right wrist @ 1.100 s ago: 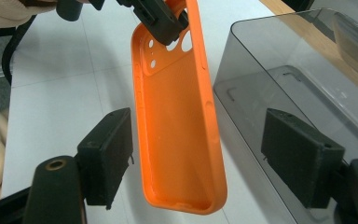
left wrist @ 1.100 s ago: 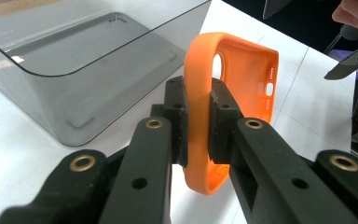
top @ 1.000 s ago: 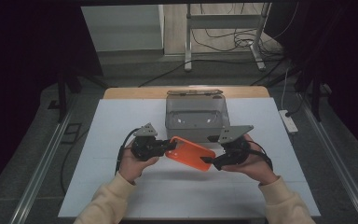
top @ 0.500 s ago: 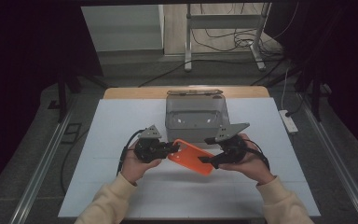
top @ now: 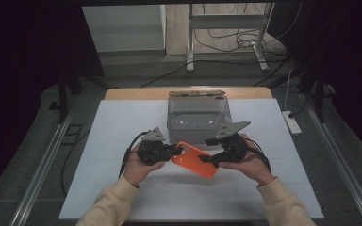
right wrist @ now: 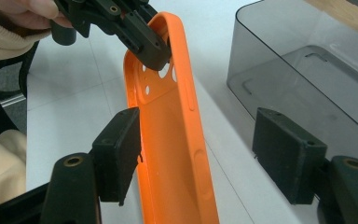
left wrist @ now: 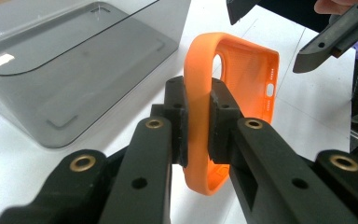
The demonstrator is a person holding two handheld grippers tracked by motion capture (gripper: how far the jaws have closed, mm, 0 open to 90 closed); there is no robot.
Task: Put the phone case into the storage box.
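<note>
Left hand-held gripper (left wrist: 196,116): I clamp the orange phone case (left wrist: 242,79) by its edge.
Right hand-held gripper (right wrist: 205,158): my jaws, just closing, straddle the case without pressing it.
Case: above the tabletop (top: 122,122), before the grey box (top: 198,117).

An orange phone case (left wrist: 242,79), black grippers, a smoky grey, seemingly see-through box (top: 198,118), white table (top: 103,141).

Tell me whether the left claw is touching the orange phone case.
Touching. The left gripper view shows the left claw with both pads pressed on the rim of the orange phone case.
</note>
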